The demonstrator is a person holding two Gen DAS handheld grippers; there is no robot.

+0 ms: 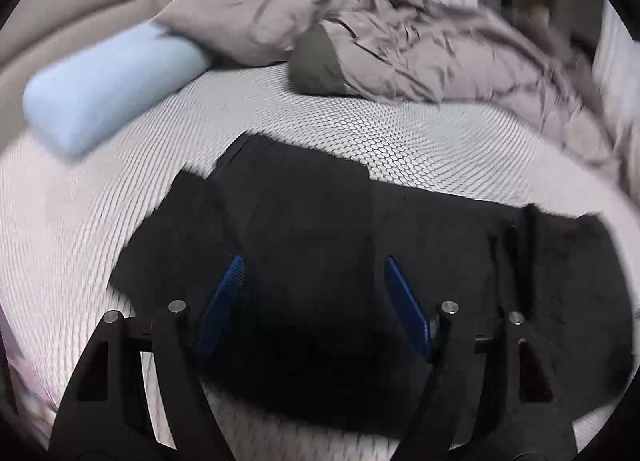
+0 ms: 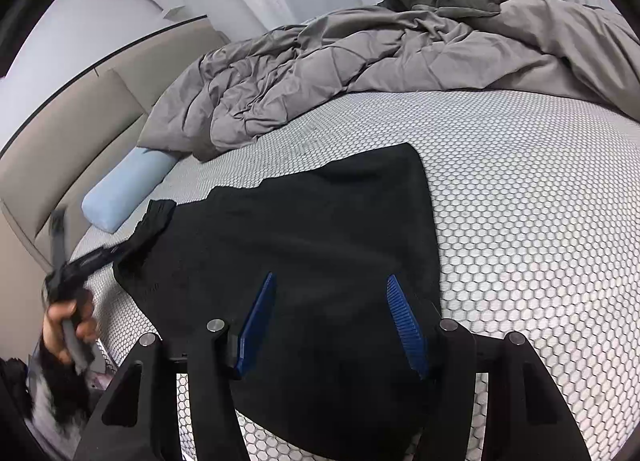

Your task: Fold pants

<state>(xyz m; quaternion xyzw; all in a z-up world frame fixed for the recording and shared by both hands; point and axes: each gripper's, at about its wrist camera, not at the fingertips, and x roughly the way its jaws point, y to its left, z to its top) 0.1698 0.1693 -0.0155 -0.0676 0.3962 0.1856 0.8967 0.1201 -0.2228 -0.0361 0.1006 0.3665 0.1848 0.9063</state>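
Looking down my left gripper [image 1: 314,281], I see both blue pads spread apart with nothing pinched between them; the black pants [image 1: 320,229] lie under and beyond the tips, and the picture is smeared, so I cannot tell whether the tips touch the cloth. My right gripper [image 2: 332,301] is likewise released, its pads wide, hanging over the near part of the same garment with no fabric caught between them.

The pants [image 2: 304,229] rest flat on the honeycomb-patterned mattress [image 2: 540,221], toward the side nearest me. In the right view the far edge runs in a stepped line up to a sharp corner at the upper right, and the right-hand edge drops straight back toward me. At the left, a ribbed edge of the fabric [image 2: 158,215] juts out, and the left gripper [image 2: 86,261], gripped by the person's hand [image 2: 66,331], reaches in at that corner; whether it touches I cannot say.

Open mattress lies to the right of the pants and in a band beyond them. Past that band the rumpled grey duvet [image 2: 360,73] is heaped, well apart from the garment. A pale blue bolster pillow [image 2: 124,189] lies by the beige headboard [image 2: 60,149] on the left, near the ribbed edge but clear of it.
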